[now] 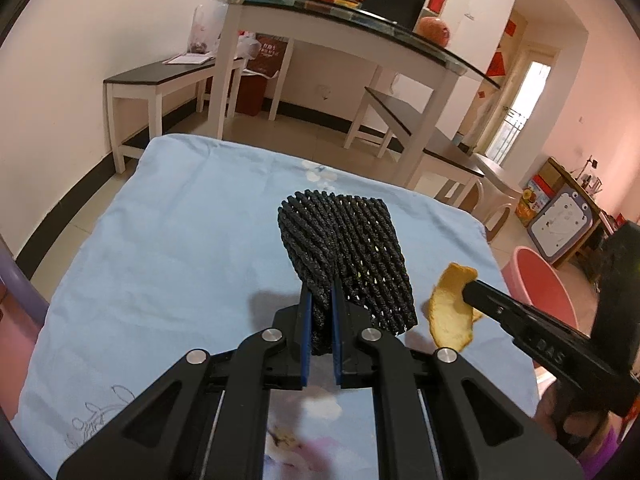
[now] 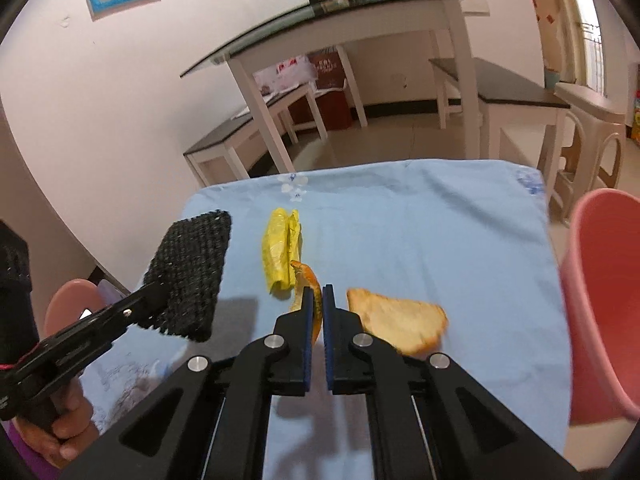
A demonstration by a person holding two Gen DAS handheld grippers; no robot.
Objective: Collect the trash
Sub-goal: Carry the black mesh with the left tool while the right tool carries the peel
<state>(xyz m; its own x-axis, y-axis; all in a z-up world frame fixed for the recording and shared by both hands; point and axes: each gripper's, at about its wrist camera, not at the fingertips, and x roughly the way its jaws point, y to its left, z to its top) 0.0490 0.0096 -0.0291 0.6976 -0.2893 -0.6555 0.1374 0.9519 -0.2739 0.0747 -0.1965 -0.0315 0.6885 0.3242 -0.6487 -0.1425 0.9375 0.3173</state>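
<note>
Black foam netting [image 1: 346,256] is clamped in the left tongs [image 1: 322,300] and lifted clear of the desk [image 1: 160,240], which is covered by a light blue cloth; the jaws are pinched tight on its lower edge. The right tongs [image 2: 318,304] are closed on a curl of orange peel [image 2: 310,280], also off the cloth, seen from the left wrist view hanging just beside the netting. So two pieces of trash are picked up, neither one binned yet as far as I can tell. A pink bin [image 2: 600,300] stands at the right edge of the desk, near the right tongs, its inside not visible, so whether anything is already in it is unclear. Still lying on the cloth: a crumpled yellow wrapper [image 2: 280,248] near the middle, and a piece of bread [image 2: 400,320] just right of the right tongs. Judgement: roughly mid-task, both hands loaded, drop-off into the bin likely next, then two items left to grab. The peel is held by a thin edge and might slip.
</note>
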